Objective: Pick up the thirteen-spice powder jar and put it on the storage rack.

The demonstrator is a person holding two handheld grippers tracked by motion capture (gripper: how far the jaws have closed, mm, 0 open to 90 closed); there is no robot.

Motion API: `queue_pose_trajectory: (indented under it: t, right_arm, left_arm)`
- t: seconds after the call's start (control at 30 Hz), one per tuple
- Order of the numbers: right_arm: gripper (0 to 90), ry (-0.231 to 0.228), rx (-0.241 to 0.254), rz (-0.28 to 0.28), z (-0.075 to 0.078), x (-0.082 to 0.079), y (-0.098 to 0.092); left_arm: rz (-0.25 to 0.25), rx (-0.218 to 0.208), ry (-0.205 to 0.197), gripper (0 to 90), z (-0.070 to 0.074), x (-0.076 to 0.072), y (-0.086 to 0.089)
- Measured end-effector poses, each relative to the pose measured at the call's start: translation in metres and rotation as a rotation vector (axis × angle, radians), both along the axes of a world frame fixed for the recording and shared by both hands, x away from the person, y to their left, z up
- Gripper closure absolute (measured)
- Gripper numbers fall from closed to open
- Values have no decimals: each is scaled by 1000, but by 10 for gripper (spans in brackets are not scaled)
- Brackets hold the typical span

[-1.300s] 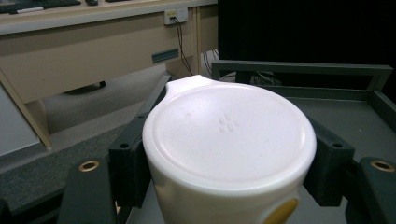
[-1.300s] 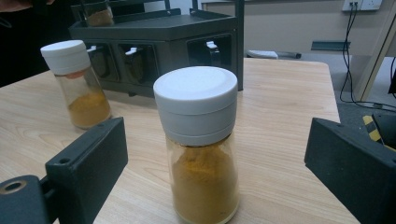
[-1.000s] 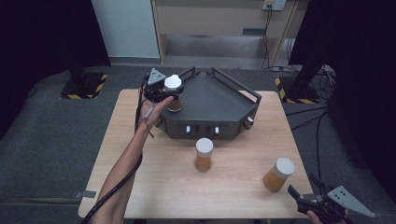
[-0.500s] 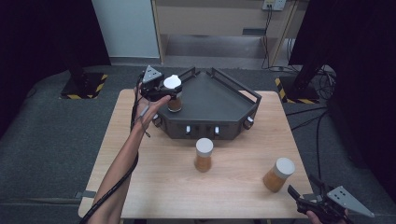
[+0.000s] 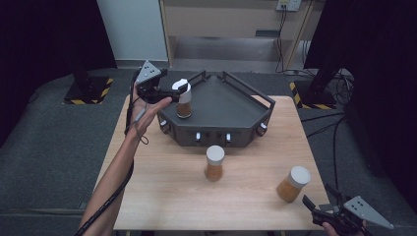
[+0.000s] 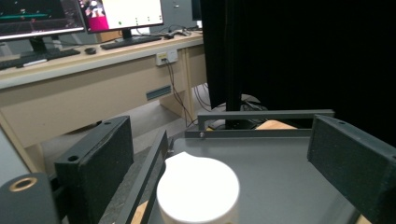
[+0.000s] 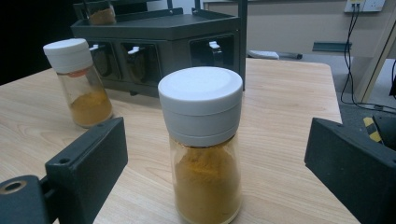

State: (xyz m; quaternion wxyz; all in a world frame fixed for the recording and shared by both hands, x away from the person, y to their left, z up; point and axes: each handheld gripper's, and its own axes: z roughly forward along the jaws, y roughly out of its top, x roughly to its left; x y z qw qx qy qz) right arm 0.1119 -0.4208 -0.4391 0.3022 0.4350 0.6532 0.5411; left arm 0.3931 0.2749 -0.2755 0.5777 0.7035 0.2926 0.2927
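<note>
A spice jar [image 5: 183,100] with a white lid [image 6: 198,189] and orange-brown powder stands on the left part of the dark tray-topped rack [image 5: 226,105]. My left gripper [image 5: 164,92] hovers at its lid. Its jaws have just been opening and now stand open, with the lid low between them and untouched [image 6: 219,140]. A second jar [image 5: 214,162] stands on the table in front of the rack. A third jar [image 7: 205,154] stands near the front right corner, just ahead of my right gripper [image 5: 319,206], whose jaws are open wide on either side of it [image 7: 215,156], pads apart from it.
The rack [image 7: 159,37] has raised rails around its top and round knobs on its front face. The wooden table [image 5: 162,196] has bare room at the front left. Beyond the table are a desk, cables and black curtains.
My left gripper let go of the jar on the rack, opened, and lifted up and a little to the left. The jar stays upright. The right gripper has not moved.
</note>
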Motion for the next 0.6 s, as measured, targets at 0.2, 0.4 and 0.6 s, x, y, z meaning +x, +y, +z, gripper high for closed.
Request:
queue_pose_trajectory:
  t: [0.2, 0.4, 0.6]
  right_arm:
    - [59, -1, -5, 0, 0, 0, 0]
    - [59, 0, -8, -1, 1, 0, 1]
    - [58, -4, -7, 0, 1, -1, 1]
  left_arm:
    - [-56, 27, -19, 39, 14, -17, 8]
    - [-103, 28, -31, 32, 17, -37, 16]
    - [-138, 25, -32, 19, 10, -54, 24]
